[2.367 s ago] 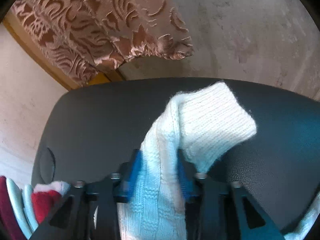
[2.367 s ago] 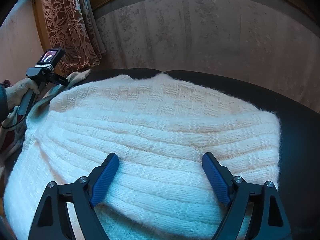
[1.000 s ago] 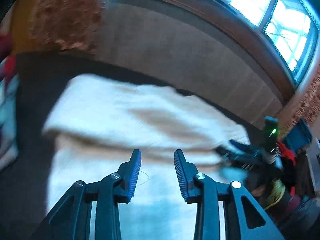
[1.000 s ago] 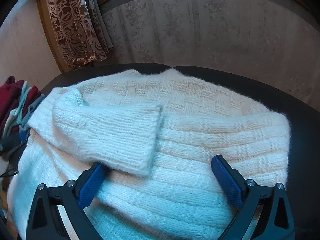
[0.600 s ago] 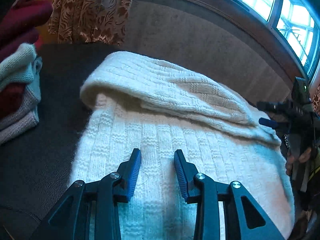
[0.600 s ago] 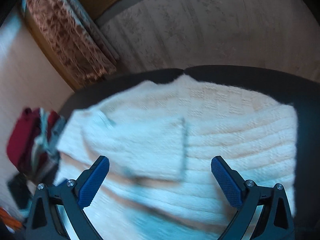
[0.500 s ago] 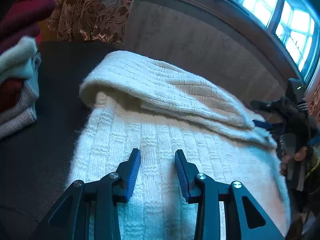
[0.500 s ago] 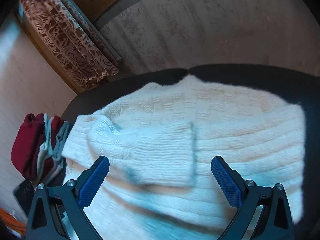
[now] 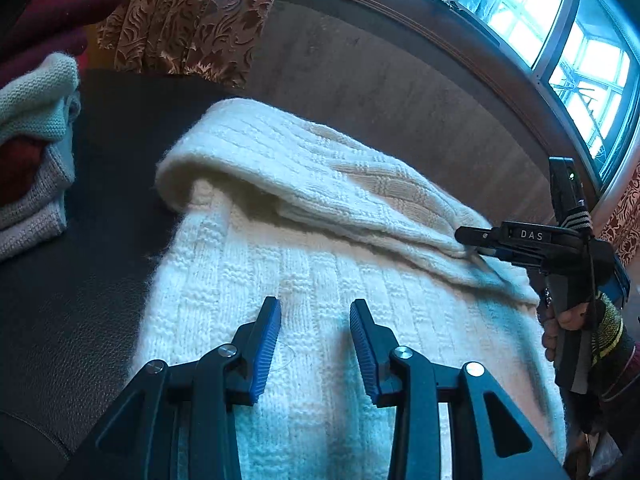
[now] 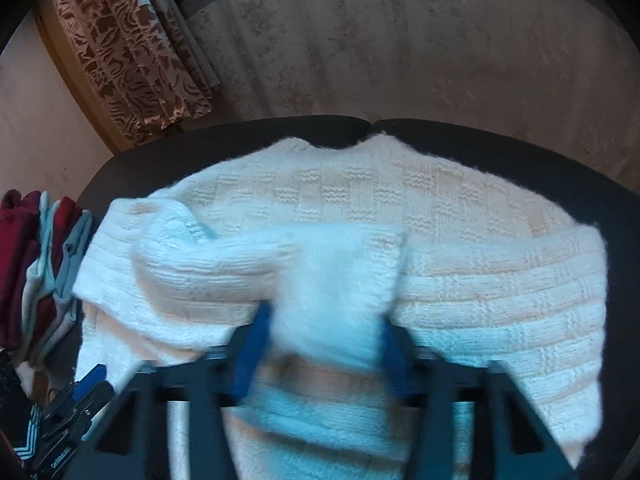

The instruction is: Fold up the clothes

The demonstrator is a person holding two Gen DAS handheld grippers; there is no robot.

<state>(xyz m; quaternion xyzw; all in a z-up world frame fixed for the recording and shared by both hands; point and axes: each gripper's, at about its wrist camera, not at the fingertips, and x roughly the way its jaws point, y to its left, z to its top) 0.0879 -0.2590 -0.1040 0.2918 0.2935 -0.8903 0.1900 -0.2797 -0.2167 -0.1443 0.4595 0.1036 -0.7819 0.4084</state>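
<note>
Cream-white cable-knit wool, a sweater [image 10: 460,216], is spread flat on the dark leather-textured desk [image 9: 80,280], its neckline toward the far wall. Compared with half a second ago, the right gripper [image 10: 320,344] is no longer held wide apart above the garment: its blue-padded jaws are now drawn in on the cuff end of the folded-over sleeve [image 10: 340,280], which is pinched between them, though the view there is blurred by motion. In the left wrist view the same gripper [image 9: 476,252] is seen at the sleeve's end, held by a hand [image 9: 568,320] in a striped cuff. The sleeve lies across the chest of the sweater from its shoulder fold on the left. The left gripper [image 9: 314,336] is little changed; its jaws are parted by a moderate gap, released, with nothing between them, poised just over the lower body of the knit. A stack of folded red and pale-grey clothes [image 10: 36,264] is seen at the desk's left edge, apart from the sweater. A patterned brown curtain [image 10: 132,52] hangs behind.
</note>
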